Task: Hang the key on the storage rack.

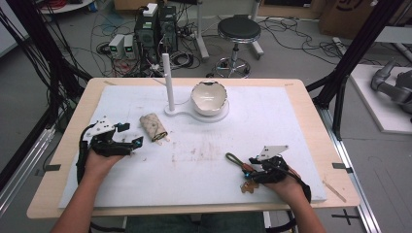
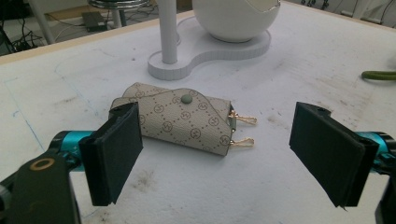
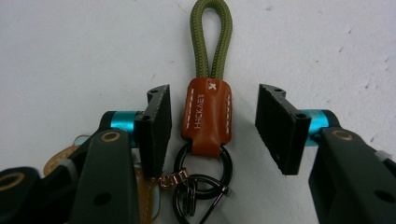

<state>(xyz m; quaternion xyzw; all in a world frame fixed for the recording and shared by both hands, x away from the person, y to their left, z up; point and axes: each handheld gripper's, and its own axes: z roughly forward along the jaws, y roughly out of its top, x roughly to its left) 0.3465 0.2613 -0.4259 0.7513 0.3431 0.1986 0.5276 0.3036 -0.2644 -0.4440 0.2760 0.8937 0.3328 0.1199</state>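
Observation:
A keychain with an olive cord loop [image 3: 211,37] and an orange leather tab [image 3: 207,114] lies flat on the white mat, its dark rings [image 3: 201,175] pointing toward me. My right gripper [image 3: 212,128] straddles the tab with a gap on each side, so it is open. From above, the keychain [image 1: 234,159] lies at the front right, with my right gripper [image 1: 247,171] over its near end. A beige patterned key pouch [image 2: 182,119] with two gold clasps lies just beyond my left gripper [image 2: 219,158], which is open and empty. In the high view the pouch [image 1: 153,127] lies beside my left gripper [image 1: 131,134].
A white stand [image 1: 214,115] at the back centre carries an upright post [image 1: 167,80] and a chipped white bowl [image 1: 209,97]. A tan leather piece [image 3: 60,161] lies by my right gripper's left jaw. The white mat [image 1: 291,126] covers a wooden table [image 1: 311,111]. A stool [image 1: 238,31] stands beyond.

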